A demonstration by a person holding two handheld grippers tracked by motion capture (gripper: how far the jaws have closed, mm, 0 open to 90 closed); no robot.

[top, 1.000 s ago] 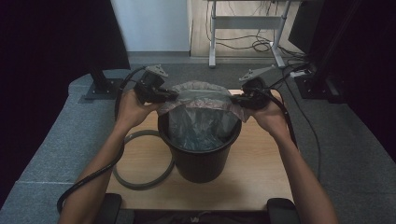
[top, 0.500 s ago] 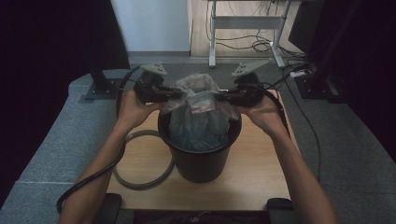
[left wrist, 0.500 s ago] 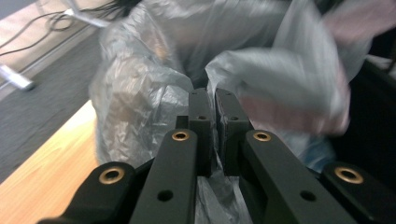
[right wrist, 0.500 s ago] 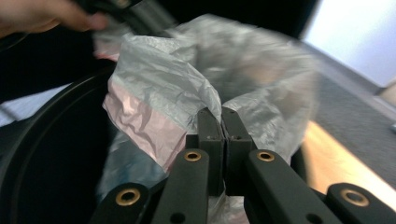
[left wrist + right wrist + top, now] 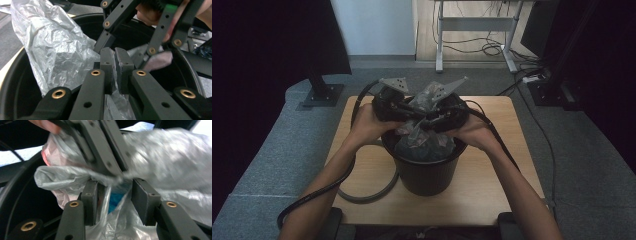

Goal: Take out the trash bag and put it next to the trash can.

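Note:
A black bucket (image 5: 432,175) stands on the wooden table (image 5: 507,150), lined with a crinkled translucent plastic bag (image 5: 422,142). Both hands meet above its mouth. My left gripper (image 5: 414,112) is shut on a fold of the bag (image 5: 55,50), and the film is pinched between its pads (image 5: 107,65). My right gripper (image 5: 428,120) faces it, almost touching. Its jaws have just been opening. The bag's film (image 5: 170,160) hangs between its parted pads (image 5: 145,202) and is not pressed. The bucket's rim (image 5: 10,82) curves around both grippers.
A loop of grey cable (image 5: 367,195) lies on the table to the left of the bucket. A black stand (image 5: 319,90) is on the grey floor at the far left. A metal desk frame (image 5: 472,25) with loose cables stands at the back.
Both hands moved inward from the bucket's sides and drew the bag's edges together over its middle. The right gripper's jaws have parted.

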